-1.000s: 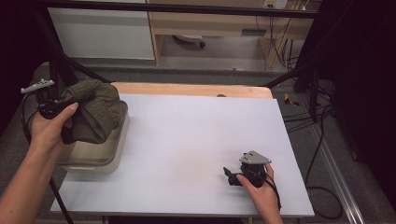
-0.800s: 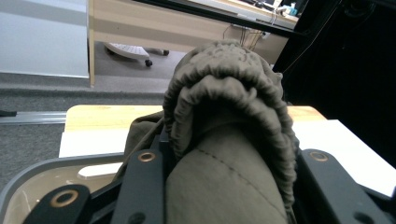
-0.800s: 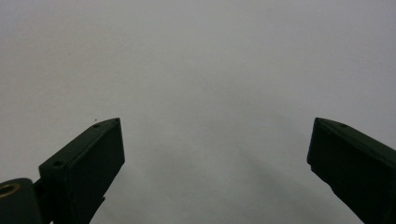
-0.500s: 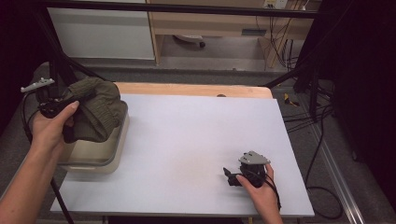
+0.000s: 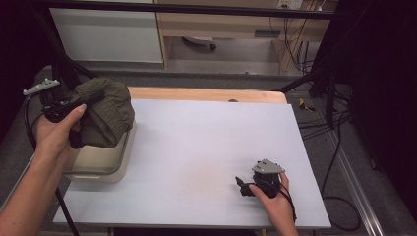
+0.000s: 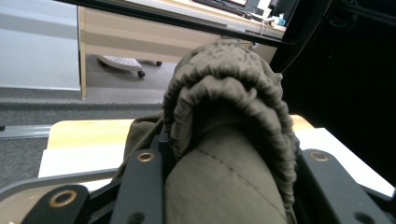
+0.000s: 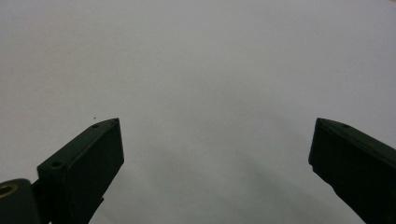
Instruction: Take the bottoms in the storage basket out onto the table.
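Holding an olive garment (image 5: pixel 105 115) bunched between the jaws of the left gripper (image 5: pixel 81 118), over a clear tub (image 5: pixel 105 164) at the counter's left edge. Clamped tight on the cloth, as seen in the left gripper view, where a gathered cuff or hem (image 6: pixel 229 93) bulges up between the two black jaws. Gripped by a thick fold, probably so the whole bundle lifts in one piece rather than trailing. Hard to tell whether the lower part of the garment touches the tub's inside or hangs free of it; looks mostly above the rim. Left hand (image 5: pixel 56 132) wrapped round the gripper body, forearm rising from the bottom left corner, wrist bent so the jaws point toward the counter (image 5: pixel 206 142).

Resting low on the counter near its front right, right gripper (image 5: pixel 241 187) parked well apart from the tub, likely kept clear until needed. Jaws wide apart with nothing between them, only bare white surface ahead in the right gripper view. Right hand (image 5: pixel 275 196) gripping from behind, jaws aimed left across the counter.
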Demonstrator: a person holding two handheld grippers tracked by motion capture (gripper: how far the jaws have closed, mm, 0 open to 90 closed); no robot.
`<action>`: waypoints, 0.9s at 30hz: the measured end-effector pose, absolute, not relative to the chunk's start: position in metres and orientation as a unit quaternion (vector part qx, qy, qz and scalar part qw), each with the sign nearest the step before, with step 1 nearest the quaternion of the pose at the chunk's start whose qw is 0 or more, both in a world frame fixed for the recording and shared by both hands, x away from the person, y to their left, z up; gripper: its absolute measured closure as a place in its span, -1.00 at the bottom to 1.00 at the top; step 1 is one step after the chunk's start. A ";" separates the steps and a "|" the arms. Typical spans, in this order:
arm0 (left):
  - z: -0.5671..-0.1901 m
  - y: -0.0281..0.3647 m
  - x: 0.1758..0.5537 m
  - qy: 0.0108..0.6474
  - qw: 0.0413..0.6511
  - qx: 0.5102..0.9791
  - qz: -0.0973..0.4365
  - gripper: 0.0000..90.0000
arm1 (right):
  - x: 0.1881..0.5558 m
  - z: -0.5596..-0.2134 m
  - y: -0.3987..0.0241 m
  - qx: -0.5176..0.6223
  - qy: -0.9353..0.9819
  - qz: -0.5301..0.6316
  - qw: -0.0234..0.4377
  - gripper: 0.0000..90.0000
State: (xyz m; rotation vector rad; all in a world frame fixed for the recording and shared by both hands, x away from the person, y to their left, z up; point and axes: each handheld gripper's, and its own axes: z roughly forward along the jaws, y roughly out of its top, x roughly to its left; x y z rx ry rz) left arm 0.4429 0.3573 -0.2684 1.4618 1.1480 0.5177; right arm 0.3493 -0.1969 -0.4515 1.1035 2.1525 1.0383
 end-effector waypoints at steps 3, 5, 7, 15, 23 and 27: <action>-0.265 0.353 0.442 0.486 0.573 0.622 0.220 0.29 | 0.349 -0.451 -0.196 0.405 0.791 0.382 0.252 -0.92; -0.262 0.349 0.441 0.483 0.574 0.624 0.221 0.29 | 0.349 -0.451 -0.197 0.406 0.791 0.382 0.252 -0.92; -0.259 0.345 0.442 0.480 0.575 0.624 0.222 0.29 | 0.349 -0.451 -0.197 0.405 0.791 0.382 0.253 -0.92; -0.257 0.328 0.447 0.475 0.576 0.629 0.216 0.29 | 0.349 -0.450 -0.197 0.404 0.790 0.384 0.254 -0.92; -0.264 0.309 0.455 0.473 0.571 0.639 0.206 0.28 | 0.350 -0.450 -0.197 0.405 0.791 0.383 0.253 -0.91; -0.272 0.301 0.459 0.475 0.565 0.644 0.200 0.28 | 0.350 -0.450 -0.197 0.404 0.791 0.383 0.253 -0.91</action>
